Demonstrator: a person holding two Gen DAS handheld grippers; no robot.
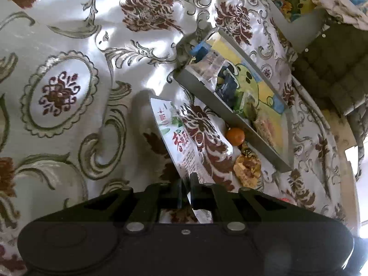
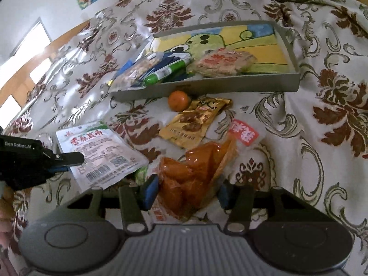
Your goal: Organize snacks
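Left gripper [image 1: 185,184]: fingers clamped on the edge of the white snack pouch [image 1: 181,135].
White snack pouch: long axis runs straight ahead from the fingertips, held edge-on above the floral cloth [image 1: 69,46]; red print and a barcode show, characters too blurred to read.
Right gripper [image 2: 186,191]: fingers apart, the orange packet [image 2: 195,168] between them, lying lengthwise forward.
Grey tray [image 2: 207,87]: ahead of both, holding several packets; tangerine [image 2: 178,100] and gold packet [image 2: 195,119] just before it.
Writing: "GenRobot.AI" on the left gripper.

Left gripper [image 1: 185,184] fingers pinched tight together — right gripper [image 2: 186,191] fingers spread wide apart
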